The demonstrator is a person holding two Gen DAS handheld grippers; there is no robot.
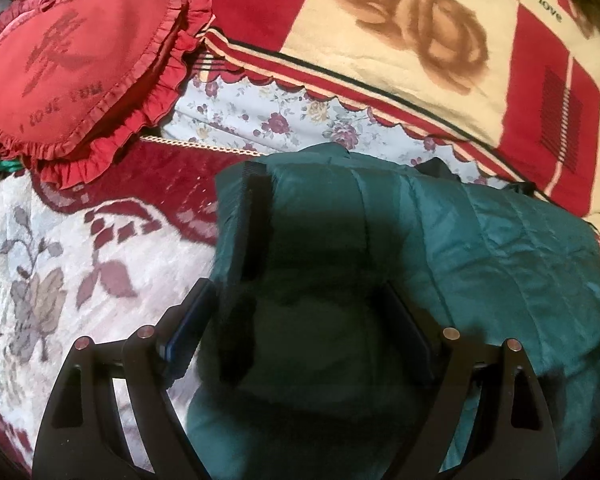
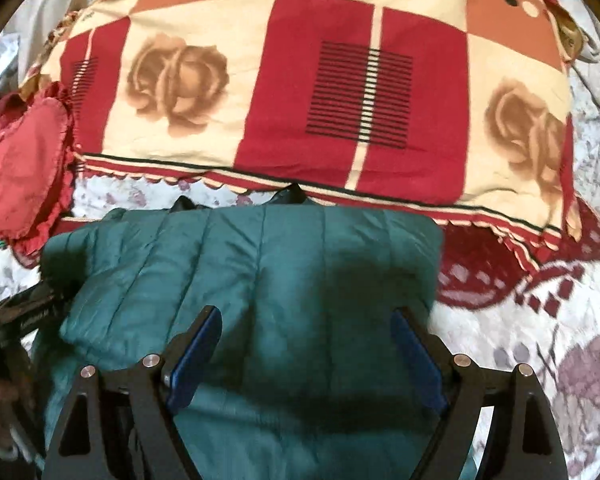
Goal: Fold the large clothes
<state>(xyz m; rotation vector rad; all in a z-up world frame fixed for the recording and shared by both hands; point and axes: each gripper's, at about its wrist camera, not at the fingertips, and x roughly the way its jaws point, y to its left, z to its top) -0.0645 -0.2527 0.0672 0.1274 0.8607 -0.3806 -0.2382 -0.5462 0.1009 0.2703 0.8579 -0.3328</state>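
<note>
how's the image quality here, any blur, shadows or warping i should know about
Left wrist view: a dark shadow falls on the green jacket between the open left claw, whose fingers look motion-smeared; fisheye bends the rose blanket edge. Right wrist view: softer overall, a similar shadow under the open right claw, dark corners.

1. The folded jacket [image 2: 240, 280] lies on the bed [image 2: 540, 340], directly ahead of both grippers.
2. The left gripper [image 1: 300, 320] is over the jacket's left part, the right gripper [image 2: 306, 344] over its middle.
3. Behind the jacket lies a blanket [image 2: 260, 100], its near edge just beyond the jacket's far edge.
4. A heart-shaped cushion [image 1: 76, 64] sits left of the blanket, behind and left of the jacket.
</note>
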